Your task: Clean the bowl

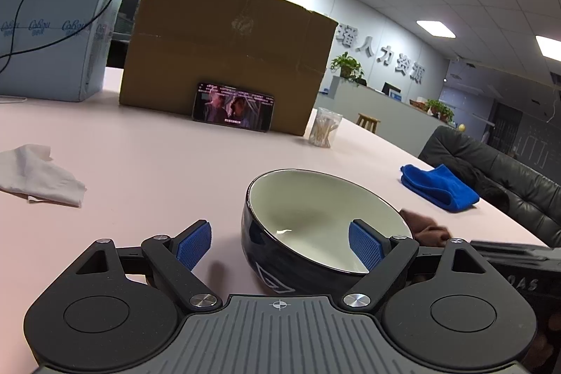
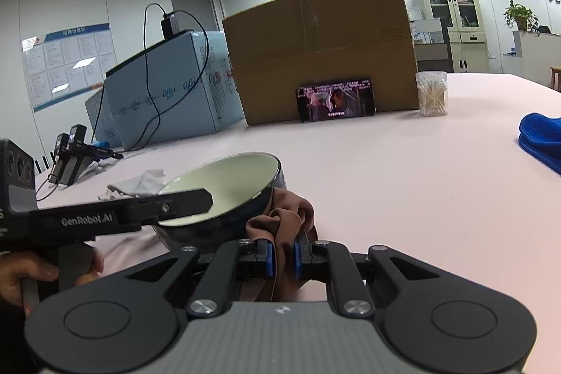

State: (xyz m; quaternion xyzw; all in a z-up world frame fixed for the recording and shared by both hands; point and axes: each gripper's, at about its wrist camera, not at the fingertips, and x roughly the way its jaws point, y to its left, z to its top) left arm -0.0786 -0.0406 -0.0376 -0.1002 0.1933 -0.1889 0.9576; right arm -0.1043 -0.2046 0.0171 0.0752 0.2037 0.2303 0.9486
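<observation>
A dark blue bowl (image 1: 315, 226) with a cream inside sits on the pink table (image 1: 157, 163), tilted. My left gripper (image 1: 280, 246) is open, its right pad over the bowl's near rim inside, its left pad outside and apart from the wall. In the right wrist view the bowl (image 2: 228, 188) is tipped, with the left gripper's finger (image 2: 175, 200) across its rim. My right gripper (image 2: 282, 255) is shut on a brown cloth (image 2: 287, 212) that touches the bowl's outer right wall. The brown cloth (image 1: 426, 226) also shows behind the bowl.
A cardboard box (image 1: 224, 58) stands at the back with a phone (image 1: 233, 106) leaning on it. A blue-wrapped package (image 1: 52, 34) is left of it. A cotton swab jar (image 1: 324, 127), a blue towel (image 1: 438, 186) and a crumpled white tissue (image 1: 38, 176) lie around.
</observation>
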